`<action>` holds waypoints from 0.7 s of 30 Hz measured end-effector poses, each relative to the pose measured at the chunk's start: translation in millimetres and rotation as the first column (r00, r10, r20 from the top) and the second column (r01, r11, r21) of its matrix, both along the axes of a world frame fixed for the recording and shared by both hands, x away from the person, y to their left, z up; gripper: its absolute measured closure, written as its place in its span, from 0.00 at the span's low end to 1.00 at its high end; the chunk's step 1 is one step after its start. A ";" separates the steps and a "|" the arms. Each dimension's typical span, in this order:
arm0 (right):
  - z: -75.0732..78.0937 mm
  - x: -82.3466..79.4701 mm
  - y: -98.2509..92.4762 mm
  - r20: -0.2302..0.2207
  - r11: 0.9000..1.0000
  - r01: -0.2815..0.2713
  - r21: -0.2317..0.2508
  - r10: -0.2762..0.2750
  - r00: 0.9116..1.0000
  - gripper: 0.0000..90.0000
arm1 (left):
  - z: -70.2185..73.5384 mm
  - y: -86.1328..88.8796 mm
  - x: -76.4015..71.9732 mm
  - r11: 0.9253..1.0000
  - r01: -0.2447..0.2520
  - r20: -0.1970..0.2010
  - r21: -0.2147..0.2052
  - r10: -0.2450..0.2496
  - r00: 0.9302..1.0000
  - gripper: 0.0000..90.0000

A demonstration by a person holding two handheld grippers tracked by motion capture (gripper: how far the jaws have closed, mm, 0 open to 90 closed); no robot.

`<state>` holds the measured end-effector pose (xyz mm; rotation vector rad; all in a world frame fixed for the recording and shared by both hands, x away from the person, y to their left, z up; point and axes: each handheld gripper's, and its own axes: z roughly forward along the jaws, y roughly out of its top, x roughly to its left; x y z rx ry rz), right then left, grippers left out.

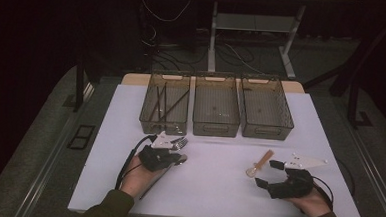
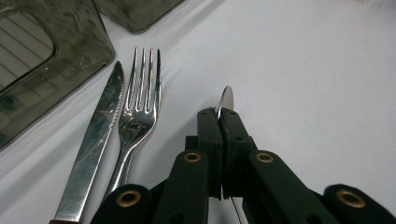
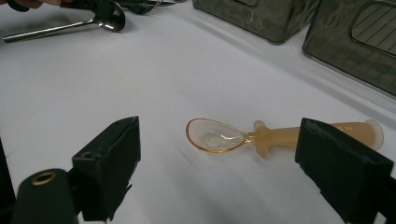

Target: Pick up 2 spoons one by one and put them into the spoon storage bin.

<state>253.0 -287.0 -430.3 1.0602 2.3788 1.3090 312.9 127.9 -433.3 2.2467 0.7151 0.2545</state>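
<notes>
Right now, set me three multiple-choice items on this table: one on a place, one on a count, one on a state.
1. Where does the amber spoon lie?
A. In the middle bin
B. On the white table, in front of the right gripper
C. Between a knife and a fork

2. How many bins stand at the far side of the table?
A. Two
B. Three
C. Four

3. What is the state of the left gripper?
A. Shut on a metal spoon
B. Open over a fork
C. Open with nothing near it

Answers:
1 B: the right gripper view shows it flat on the table ahead of the open jaws.
2 B: the high view shows three in a row.
3 A: the left gripper view shows the jaws pressed together with the spoon's bowl sticking out beyond them.
</notes>
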 end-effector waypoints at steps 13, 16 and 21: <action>-2.4 0.3 0.0 0.012 0.999 0.027 0.018 -0.028 1.000 0.16 | 11.8 7.9 -2.3 0.997 -0.008 0.014 -0.072 0.009 1.000 0.98; -2.9 0.2 0.3 0.014 0.999 0.030 0.018 -0.031 0.999 0.16 | 14.4 9.1 -2.7 0.996 -0.013 0.018 -0.083 0.014 1.000 0.98; -3.4 0.0 1.4 0.016 0.999 0.039 0.035 -0.040 0.999 0.16 | 19.1 11.3 -2.4 0.996 -0.019 0.027 -0.093 0.021 0.999 0.98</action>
